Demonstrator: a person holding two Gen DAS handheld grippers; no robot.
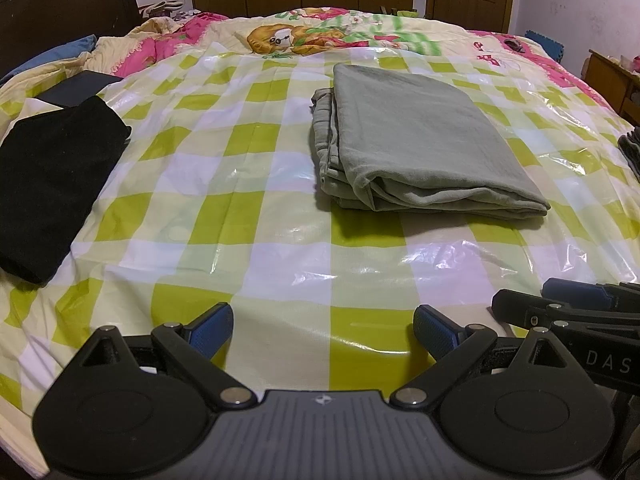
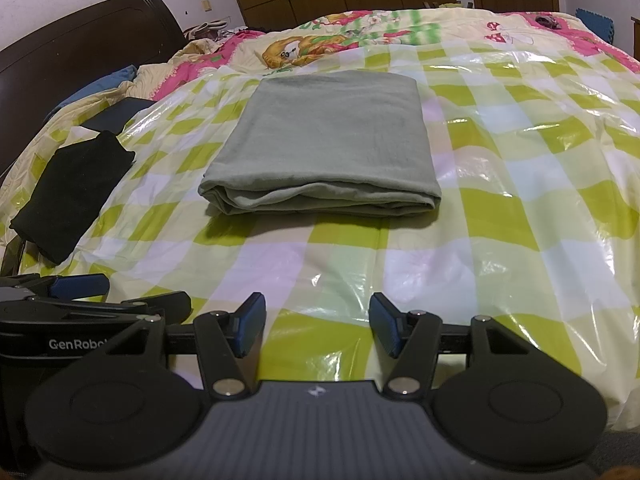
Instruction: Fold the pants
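Pants [image 2: 324, 148] sit folded, grey-green, mid-bed on the checked plastic sheet [image 2: 520, 208]. Left gripper [image 1: 323, 334] and right gripper [image 2: 317, 328] hover near the edge, jaws wide apart, holding nothing. Readable lettering: "GenRobo" and "DAS".

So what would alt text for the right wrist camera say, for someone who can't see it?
Folded grey-green pants lie flat on a green-checked plastic sheet covering a bed. The open right gripper hangs empty in front; a folded black garment lies at left.
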